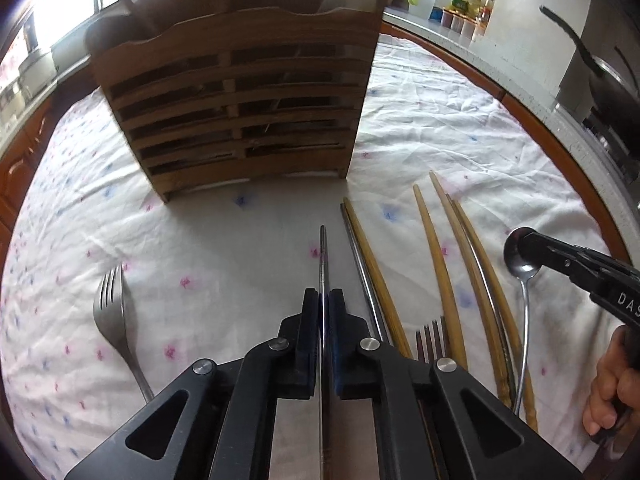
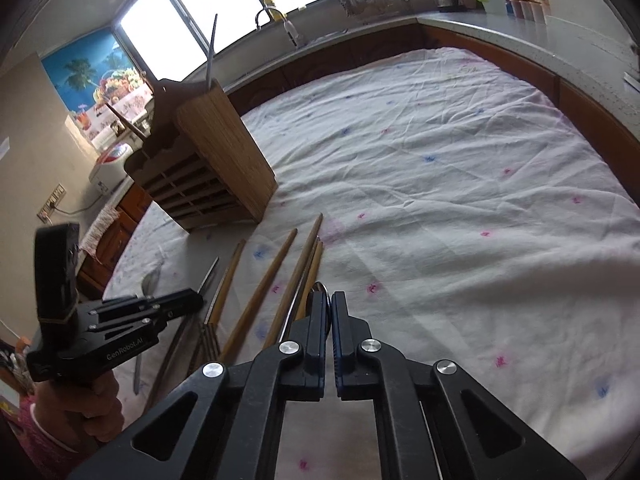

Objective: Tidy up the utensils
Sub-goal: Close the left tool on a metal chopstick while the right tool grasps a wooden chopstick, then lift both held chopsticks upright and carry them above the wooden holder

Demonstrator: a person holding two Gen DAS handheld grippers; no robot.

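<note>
My left gripper (image 1: 324, 300) is shut on a thin metal chopstick (image 1: 323, 256) that points toward the slatted wooden utensil holder (image 1: 240, 104). My right gripper (image 2: 329, 304) is shut on the bowl of a metal spoon (image 1: 520, 264); it shows at the right of the left wrist view (image 1: 528, 240). Wooden chopsticks (image 1: 436, 264) and a metal chopstick (image 1: 362, 272) lie on the cloth between the grippers. One fork (image 1: 114, 320) lies at the left, another fork (image 1: 432, 340) lies among the chopsticks. The holder (image 2: 208, 168) has utensils standing in it.
The table wears a white flowered cloth (image 2: 440, 200). A kitchen counter (image 2: 520, 32) with jars and a kettle runs behind it, with a sink and windows further back. A pan handle (image 1: 568, 36) sticks out at the right.
</note>
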